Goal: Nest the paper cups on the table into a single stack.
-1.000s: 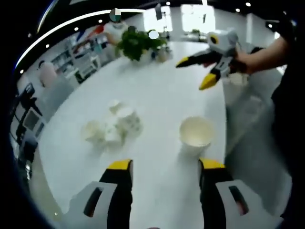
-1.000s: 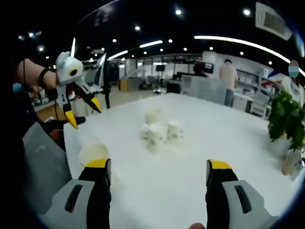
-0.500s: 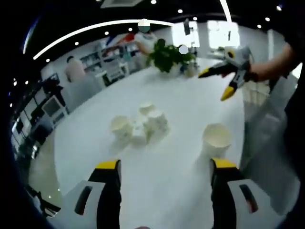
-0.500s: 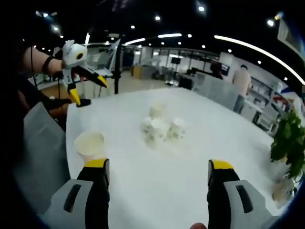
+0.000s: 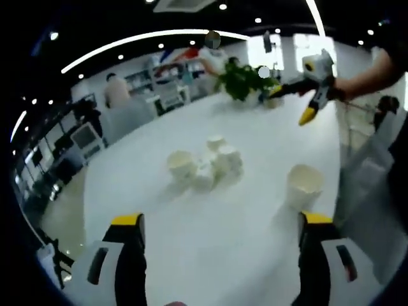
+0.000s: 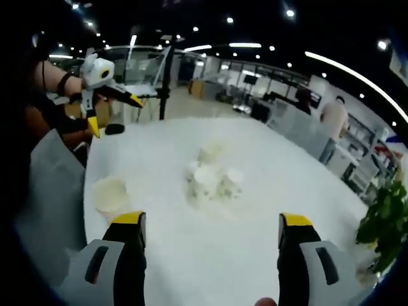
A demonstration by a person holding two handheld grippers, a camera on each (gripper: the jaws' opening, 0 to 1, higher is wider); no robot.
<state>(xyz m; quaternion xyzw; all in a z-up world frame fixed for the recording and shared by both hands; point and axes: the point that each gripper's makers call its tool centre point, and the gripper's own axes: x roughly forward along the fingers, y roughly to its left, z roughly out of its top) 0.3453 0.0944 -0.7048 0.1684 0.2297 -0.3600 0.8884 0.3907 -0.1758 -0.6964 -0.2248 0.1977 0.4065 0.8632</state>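
Note:
Several white paper cups sit in a cluster (image 5: 207,167) (image 6: 210,178) near the middle of the white table (image 5: 191,255). One more paper cup (image 5: 304,186) (image 6: 110,194) stands upright alone by the table's edge. My left gripper (image 5: 220,223) is open above the table, well short of the cups, with nothing between its jaws; it also appears at the upper left of the right gripper view (image 6: 108,105). My right gripper (image 6: 210,223) is open too and holds nothing; it hangs in the air at the upper right of the left gripper view (image 5: 296,102).
A green potted plant (image 5: 242,80) (image 6: 382,223) stands at the table's far end. A grey chair back (image 6: 48,191) (image 5: 373,185) sits by the table edge near the lone cup. People and desks are in the background.
Both views have pulled back and tilted, so the cups look smaller and farther. The cups themselves have not moved. Both grippers stay open.

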